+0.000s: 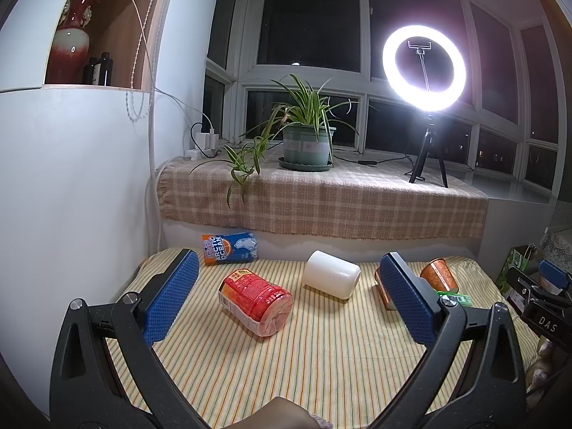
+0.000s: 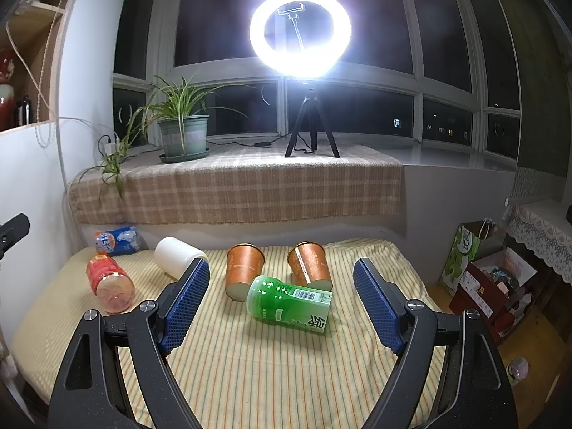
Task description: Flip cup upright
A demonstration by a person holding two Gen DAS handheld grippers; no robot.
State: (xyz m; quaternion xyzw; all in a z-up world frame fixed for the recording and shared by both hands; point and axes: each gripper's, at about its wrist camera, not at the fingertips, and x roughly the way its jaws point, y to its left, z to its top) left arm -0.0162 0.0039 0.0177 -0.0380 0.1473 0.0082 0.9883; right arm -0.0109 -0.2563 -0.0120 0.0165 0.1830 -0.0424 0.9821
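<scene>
Behind the green bottle (image 2: pixel 291 302), two orange paper cups (image 2: pixel 245 270) stand inverted, one touching it. Both the right gripper (image 2: pixel 280 302) and the left gripper (image 1: pixel 289 298) gape empty. Closing carelessly risks crushing thin paper or rolling the bottle.

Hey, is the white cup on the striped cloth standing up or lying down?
Lying down. The white cup rests on its side on the striped cloth, its flat end facing the camera.

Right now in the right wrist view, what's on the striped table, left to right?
Red bottle → white cup → left orange paper cup → green bottle. All lying on their sides except the left orange cup, which stands mouth down.
</scene>
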